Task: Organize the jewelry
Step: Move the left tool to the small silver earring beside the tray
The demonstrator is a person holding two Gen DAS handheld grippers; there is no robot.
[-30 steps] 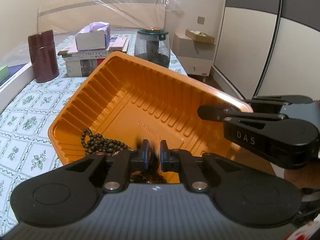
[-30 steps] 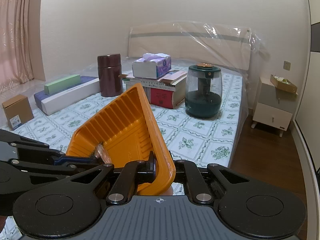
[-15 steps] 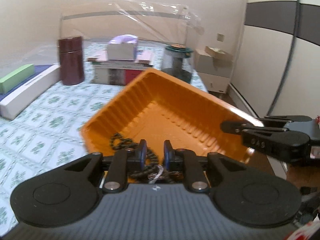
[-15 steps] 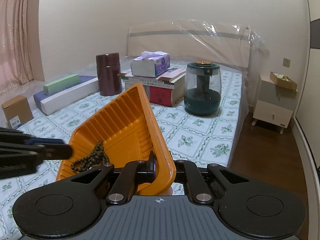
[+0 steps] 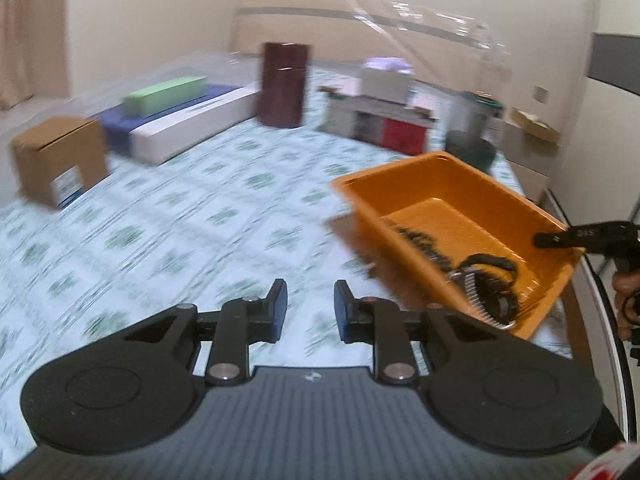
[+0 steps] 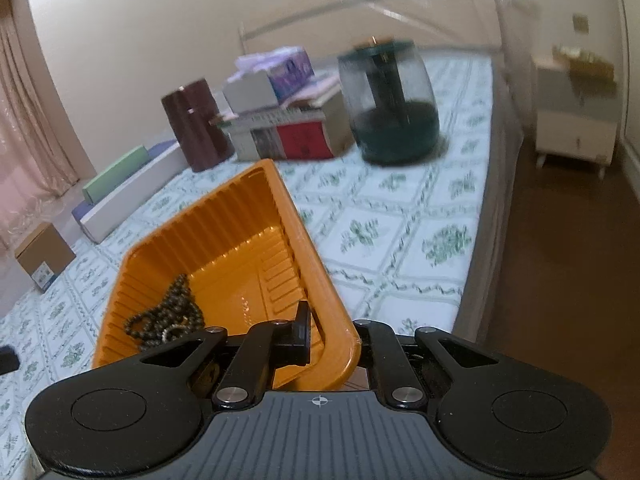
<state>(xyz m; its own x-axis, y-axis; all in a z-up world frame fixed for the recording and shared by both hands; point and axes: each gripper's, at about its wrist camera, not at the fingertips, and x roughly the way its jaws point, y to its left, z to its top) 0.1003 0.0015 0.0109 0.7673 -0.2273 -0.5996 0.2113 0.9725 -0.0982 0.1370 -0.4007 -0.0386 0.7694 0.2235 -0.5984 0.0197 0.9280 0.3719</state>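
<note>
An orange ribbed tray (image 5: 448, 184) sits tilted near the bed's right edge, holding a dark bead string (image 5: 420, 240) and a black band with metal links (image 5: 488, 280). My right gripper (image 6: 332, 344) is shut on the tray's near wall (image 6: 312, 272); beads (image 6: 168, 312) lie inside the tray. The right gripper's finger shows in the left wrist view (image 5: 576, 236) at the tray's far corner. My left gripper (image 5: 307, 308) is open and empty, left of the tray, over the bedspread.
On the patterned bedspread (image 5: 200, 216): a cardboard box (image 5: 56, 160), a white and blue box with a green box on top (image 5: 176, 116), a maroon canister (image 5: 284, 84), stacked books with a tissue box (image 5: 384, 116), a dark humidifier (image 6: 392, 104). A nightstand (image 6: 576, 120) stands on the right floor.
My left gripper has pulled back out of the tray, swung left and opened wider, leaving the jewelry in the tray. The right gripper kept its hold and tilted.
</note>
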